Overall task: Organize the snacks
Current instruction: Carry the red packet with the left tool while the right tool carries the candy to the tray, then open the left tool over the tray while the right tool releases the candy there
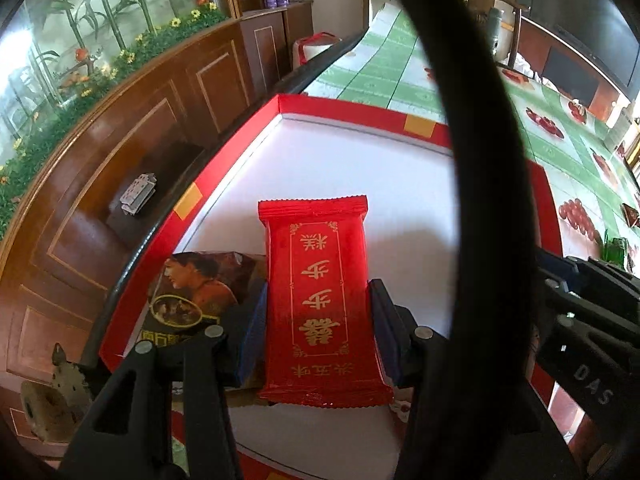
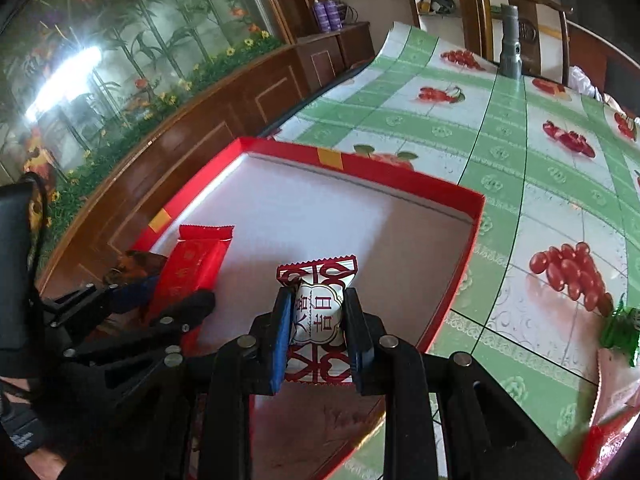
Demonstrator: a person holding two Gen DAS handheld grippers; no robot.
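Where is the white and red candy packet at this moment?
In the right wrist view the white and red candy packet is held in the right gripper, above the near part of the red box, to the right of the long red snack packet.

Glossy red foil-like wrapper on the snack bar (image 1: pixel 324 300), crinkled and shiny at its sealed ends; matt white paper lining inside the red cardboard box (image 2: pixel 460 264). Smooth, slightly shiny printed plastic cloth over the bench (image 2: pixel 520 184). Polished, reflective wood panelling (image 1: pixel 132 128) alongside.
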